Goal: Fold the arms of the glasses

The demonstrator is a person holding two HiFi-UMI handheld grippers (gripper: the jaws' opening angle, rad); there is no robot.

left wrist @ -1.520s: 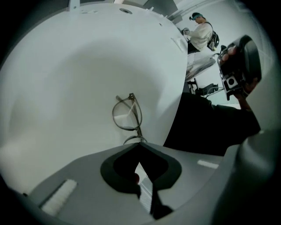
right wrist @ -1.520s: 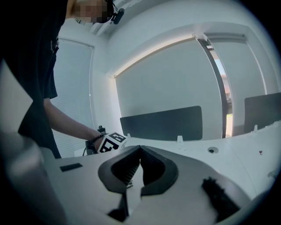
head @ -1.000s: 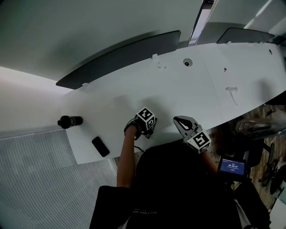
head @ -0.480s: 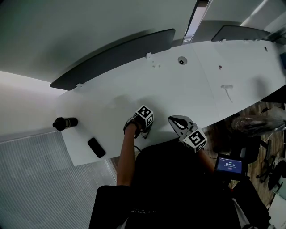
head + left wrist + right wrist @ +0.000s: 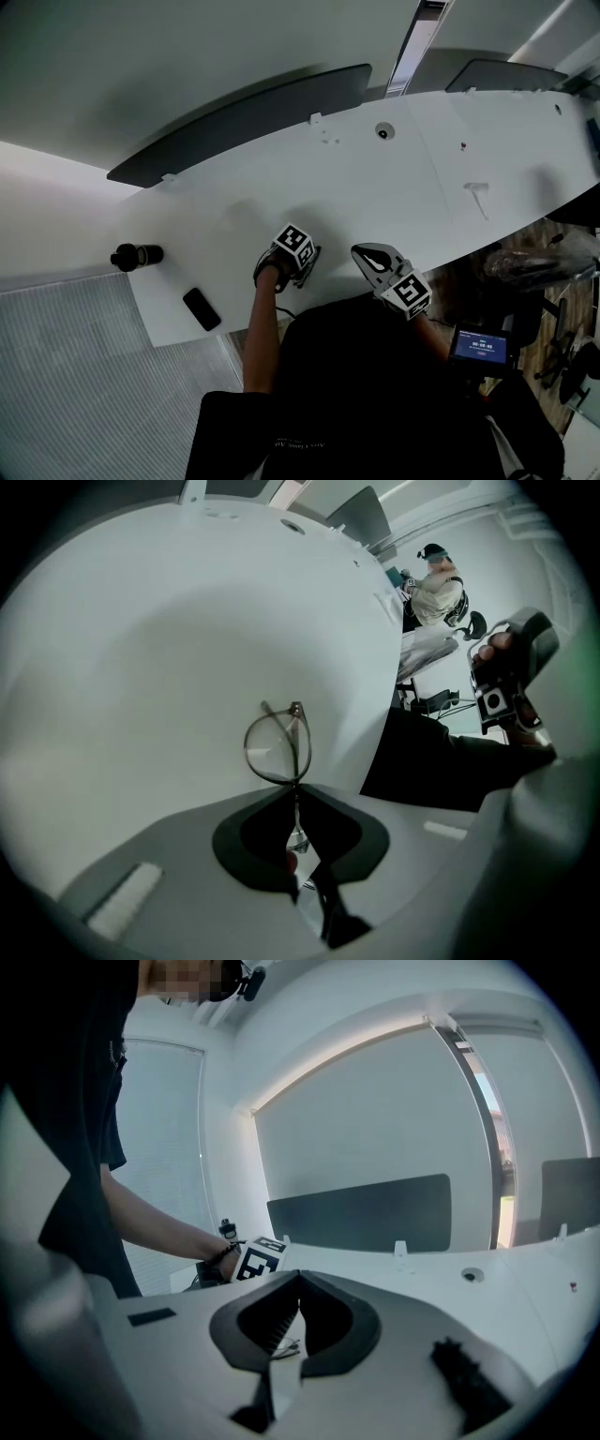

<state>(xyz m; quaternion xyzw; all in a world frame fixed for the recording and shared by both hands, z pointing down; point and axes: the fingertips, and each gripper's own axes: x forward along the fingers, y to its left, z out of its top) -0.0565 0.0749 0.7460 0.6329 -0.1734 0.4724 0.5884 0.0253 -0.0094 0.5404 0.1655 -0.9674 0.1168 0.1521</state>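
Glasses (image 5: 277, 747): thin round-lensed frame lying on the white table (image 5: 375, 187), close to the table's near edge and seen edge-on in the left gripper view. Left gripper (image 5: 298, 787): pointed steeply down at the table; its jaws have just been closing and now clamp the frame, one lens standing out just beyond the tips. In the head view the left gripper (image 5: 305, 261) covers the glasses. Right gripper (image 5: 300, 1277): held above the table's near edge, beside the left gripper, jaw tips pressed together with nothing gripped. Smartphone (image 5: 202, 308): dark, flat on the table near its near-left corner. Bottle (image 5: 137, 255): dark, lying at the table's left end. Partition panel (image 5: 239, 122): dark, along the table's far edge. Cable port (image 5: 383, 131): round, set in the table near its far edge.
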